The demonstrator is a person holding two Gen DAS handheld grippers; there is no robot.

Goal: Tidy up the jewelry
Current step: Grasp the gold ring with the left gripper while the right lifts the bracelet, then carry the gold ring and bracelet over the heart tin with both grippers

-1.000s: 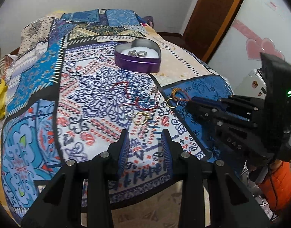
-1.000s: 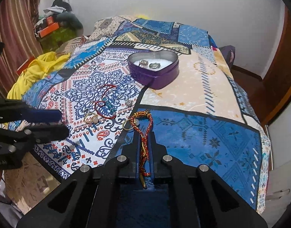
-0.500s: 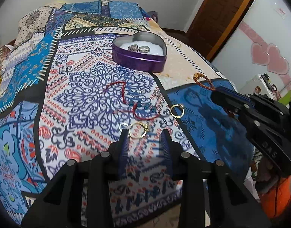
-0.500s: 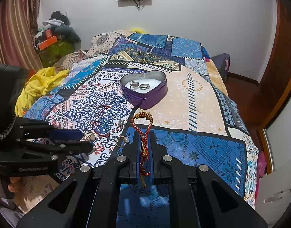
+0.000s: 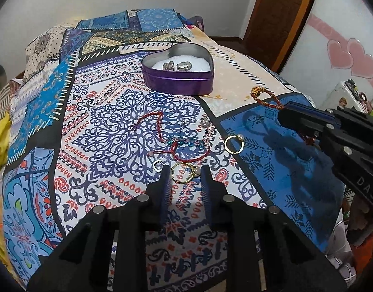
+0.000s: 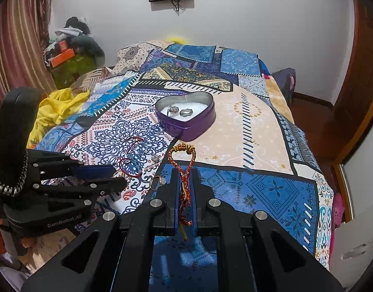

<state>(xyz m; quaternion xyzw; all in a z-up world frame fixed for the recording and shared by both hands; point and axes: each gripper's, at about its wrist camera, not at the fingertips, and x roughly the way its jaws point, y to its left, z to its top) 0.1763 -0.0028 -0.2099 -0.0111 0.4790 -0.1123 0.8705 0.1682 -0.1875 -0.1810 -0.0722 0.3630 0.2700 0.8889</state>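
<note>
**Over the patterned bedspread [image 5: 108,126]: bracelet clamped, ring framed**

Right gripper [image 6: 185,170] is clamped on the red-and-gold braided cord bracelet [image 6: 182,149]. The bracelet lies lengthwise along the fingers, its knotted loop pointing far toward the purple heart-shaped tin [image 5: 179,82]. Left gripper [image 5: 184,170] has its jaws apart around a gold ring [image 5: 184,173].

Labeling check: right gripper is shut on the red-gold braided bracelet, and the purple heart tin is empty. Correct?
Not empty. The heart tin holds two rings on its white lining, as the right wrist view shows. The right gripper is indeed shut on the braided bracelet.
</note>
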